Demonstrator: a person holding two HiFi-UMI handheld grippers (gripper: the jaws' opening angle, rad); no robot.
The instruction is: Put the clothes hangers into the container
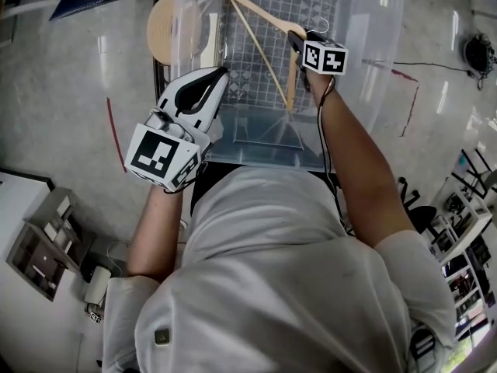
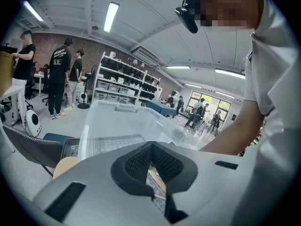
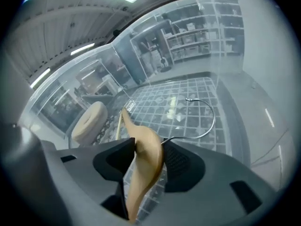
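Concrete floor (image 1: 78, 92) surrounds a clear plastic container (image 1: 365, 68), inside which the right gripper (image 3: 146, 149), jaws spread, flanks a wooden clothes hanger (image 1: 260, 53); only its own view shows the metal hook (image 3: 207, 117), while the left gripper (image 1: 221, 72), pressed together and empty, hovers at the rim

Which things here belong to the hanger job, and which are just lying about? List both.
Job: wooden hanger, clear container, right gripper.
Lying about: tan round object, white shelf unit.
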